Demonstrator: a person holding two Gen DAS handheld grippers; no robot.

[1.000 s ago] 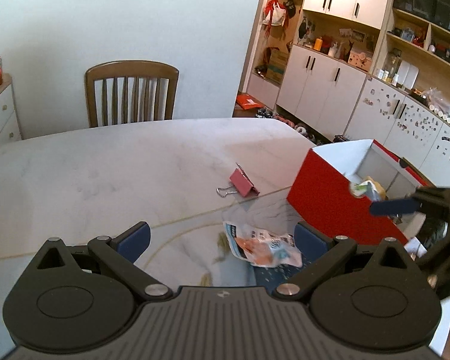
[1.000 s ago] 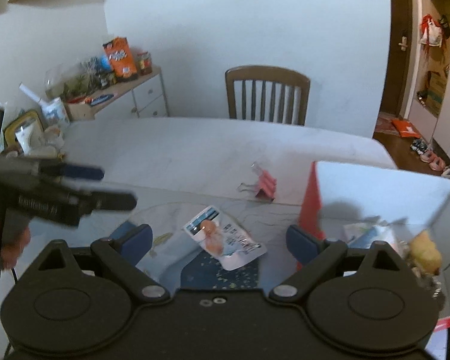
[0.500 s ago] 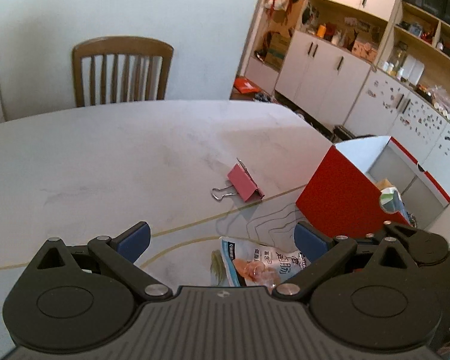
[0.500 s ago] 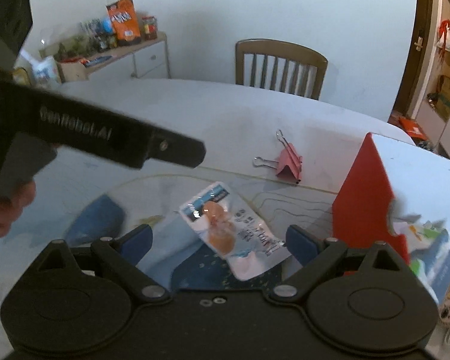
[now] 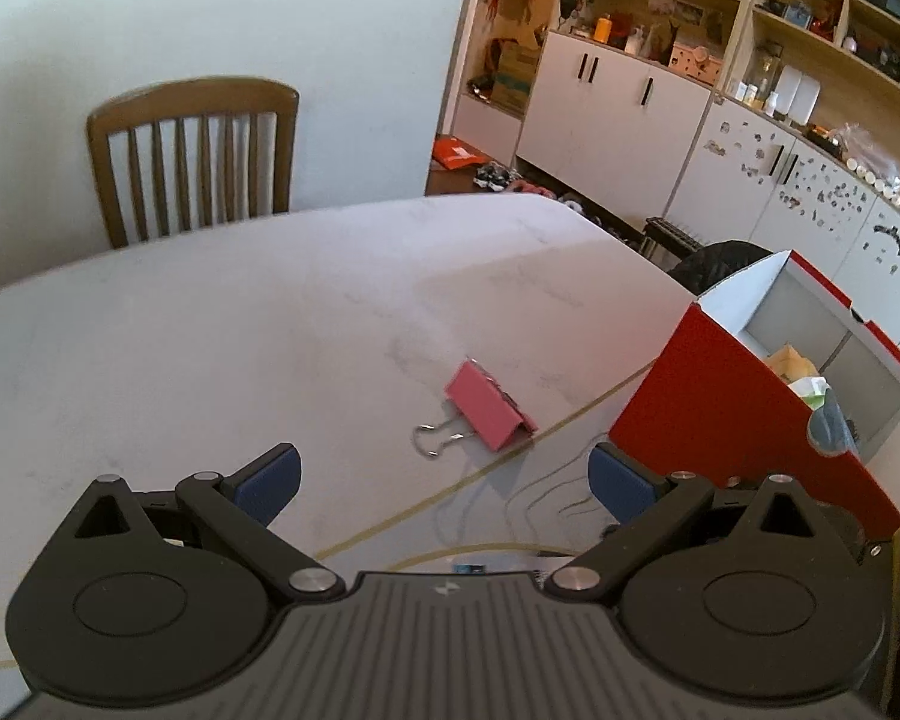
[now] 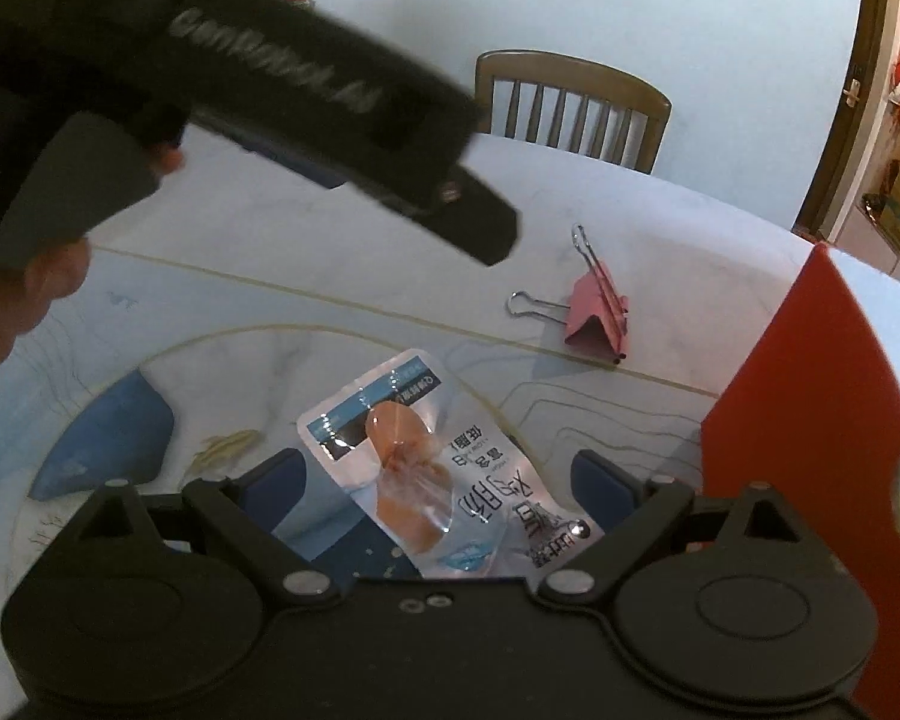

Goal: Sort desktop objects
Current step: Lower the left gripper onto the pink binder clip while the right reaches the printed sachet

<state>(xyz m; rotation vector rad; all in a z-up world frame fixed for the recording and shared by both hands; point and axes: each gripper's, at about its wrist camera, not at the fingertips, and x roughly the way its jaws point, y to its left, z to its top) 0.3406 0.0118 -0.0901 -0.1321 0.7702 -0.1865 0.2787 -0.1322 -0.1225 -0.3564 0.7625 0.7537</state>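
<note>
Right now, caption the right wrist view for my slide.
Open right hand-held gripper poised over snack packet, pink binder clip beyond.

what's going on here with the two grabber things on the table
A person is sorting items off a table into a red box, with tongs in each hand. The right tongs are open, low over a snack packet lying between the fingers, not gripped. The left tongs are open and empty, pointing toward a pink binder clip on the table beside the box. The box already holds a few things.
</note>
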